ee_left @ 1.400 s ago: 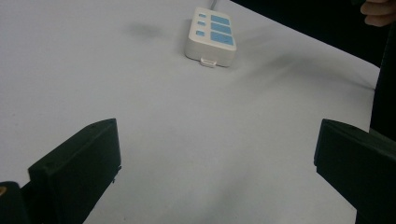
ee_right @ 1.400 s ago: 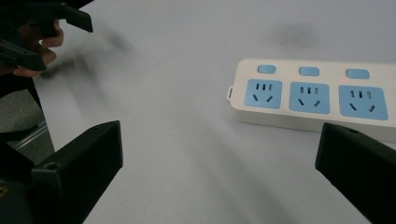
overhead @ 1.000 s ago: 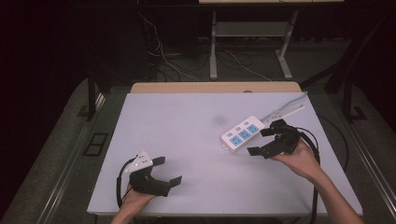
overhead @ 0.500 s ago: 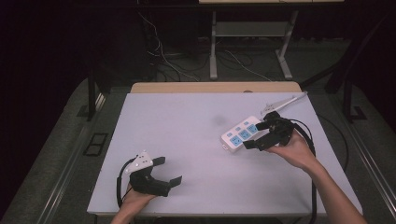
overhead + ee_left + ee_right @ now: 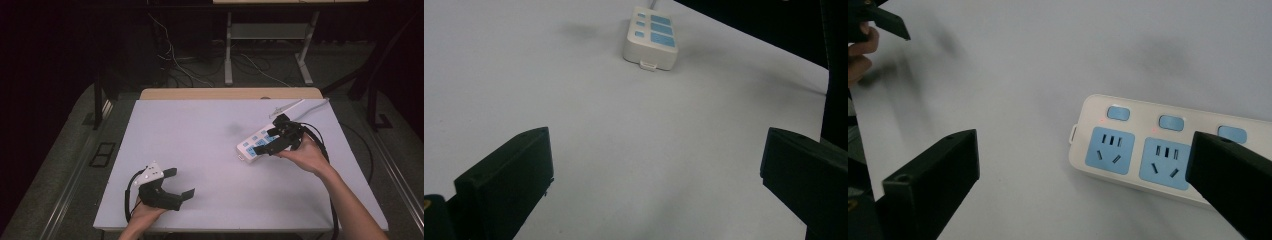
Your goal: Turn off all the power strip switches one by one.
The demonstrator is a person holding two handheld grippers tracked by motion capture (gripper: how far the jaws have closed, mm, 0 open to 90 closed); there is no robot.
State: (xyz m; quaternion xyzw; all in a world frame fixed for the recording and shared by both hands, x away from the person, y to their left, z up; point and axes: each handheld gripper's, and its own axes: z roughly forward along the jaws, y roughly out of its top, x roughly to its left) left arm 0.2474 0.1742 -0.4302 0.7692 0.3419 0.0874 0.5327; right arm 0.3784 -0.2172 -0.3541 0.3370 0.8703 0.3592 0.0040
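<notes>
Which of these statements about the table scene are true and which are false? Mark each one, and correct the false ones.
1. The white power strip with blue sockets lies on the right half of the white table. True.
2. The right gripper is shut on the power strip. False: its jaws stand wide apart above the strip, gripping nothing.
3. The left gripper is open near the table's front left edge. True.
4. A plug sits in one of the blue sockets. False: the sockets in view are bare.
5. Small red lights glow beside the blue switches. True.
6. The strip's cable runs toward the left gripper. False: it leads off toward the far right.
</notes>
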